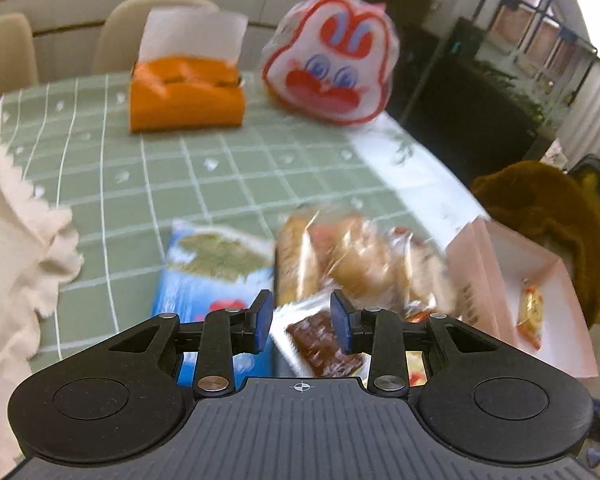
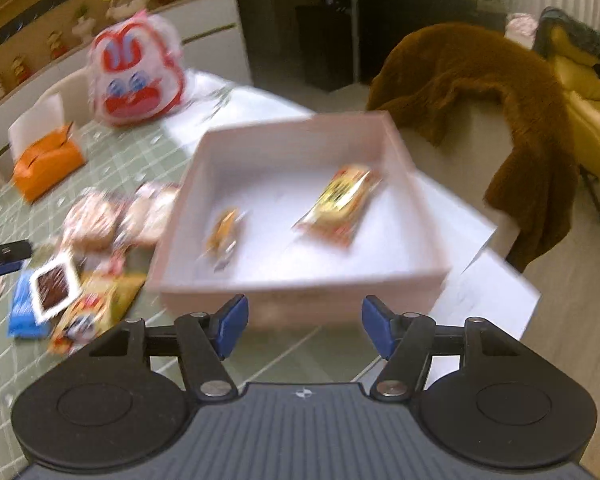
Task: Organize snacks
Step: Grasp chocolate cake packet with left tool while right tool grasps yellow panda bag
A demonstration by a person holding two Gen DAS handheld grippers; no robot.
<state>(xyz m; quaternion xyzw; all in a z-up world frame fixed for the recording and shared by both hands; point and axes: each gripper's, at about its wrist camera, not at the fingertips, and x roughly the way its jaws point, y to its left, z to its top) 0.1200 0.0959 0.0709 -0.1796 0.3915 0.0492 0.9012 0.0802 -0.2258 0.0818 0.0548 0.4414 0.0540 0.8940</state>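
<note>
Two snacks (image 2: pixel 342 202) are lying in the box (image 2: pixel 300 280); a pile (image 2: pixel 96 236) is waiting on the desk (image 1: pixel 148 184). Left gripper (image 1: pixel 302 322) and right gripper (image 2: pixel 302 326) are hanging released, empty.

I see a matt green checked cloth (image 1: pixel 148 184) on the table, glossy crinkled plastic snack wrappers (image 1: pixel 352 256), a smooth matt pink cardboard box (image 2: pixel 300 292), a fuzzy brown throw (image 2: pixel 500 92), and my matt black plastic grippers with blue pads (image 1: pixel 265 322).

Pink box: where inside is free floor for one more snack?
The pink cardboard box has bare floor along its near wall and right of the large yellow packet. The small orange packet crowds the left side.
</note>
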